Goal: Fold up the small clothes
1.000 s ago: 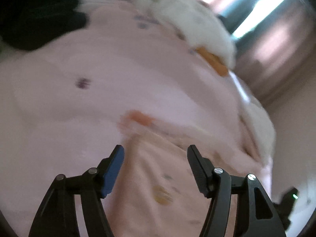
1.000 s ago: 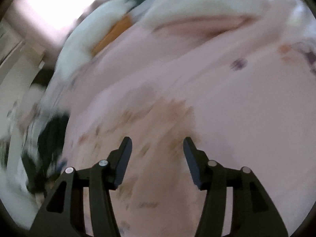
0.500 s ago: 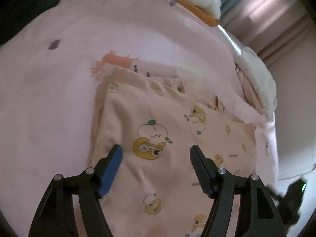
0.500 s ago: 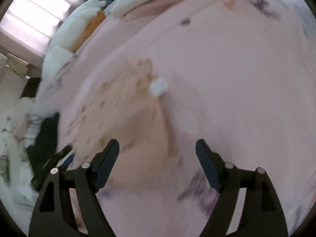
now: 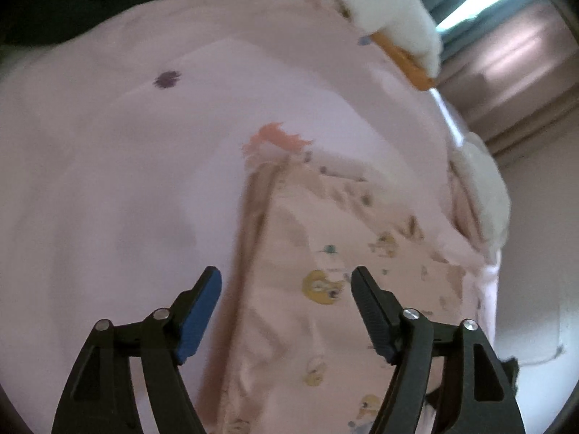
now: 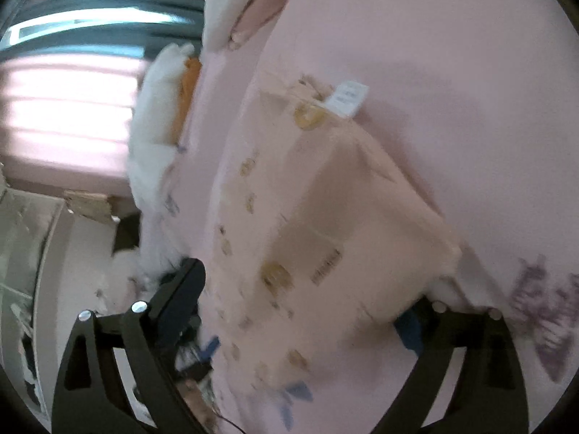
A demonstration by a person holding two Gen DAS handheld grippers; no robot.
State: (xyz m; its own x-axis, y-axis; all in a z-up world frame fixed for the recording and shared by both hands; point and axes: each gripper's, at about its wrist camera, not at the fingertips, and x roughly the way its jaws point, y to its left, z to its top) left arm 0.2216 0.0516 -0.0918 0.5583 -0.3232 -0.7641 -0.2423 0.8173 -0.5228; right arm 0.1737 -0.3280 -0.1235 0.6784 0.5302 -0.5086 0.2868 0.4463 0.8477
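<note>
A small peach garment [image 5: 325, 282] printed with yellow cartoon chicks lies on the pink bed sheet [image 5: 126, 181]. My left gripper [image 5: 286, 289] is open and empty above the garment's left edge. In the right wrist view the same garment [image 6: 325, 224] lies partly folded, with a white label [image 6: 346, 98] at its far end. My right gripper [image 6: 304, 296] is open wide, and the garment's near corner lies between its fingers and covers the right fingertip.
White pillows with an orange trim [image 5: 394, 11] lie at the bed's far side, by the curtains [image 5: 506, 54]. Dark clothing [image 5: 72, 0] lies at the far left. The bed's edge and the floor [image 6: 72, 246] show on the left in the right wrist view.
Both grippers have swung over the bed. The left one moved left to the garment's left edge. The right one moved in close, so the garment's corner now lies between its fingers.
</note>
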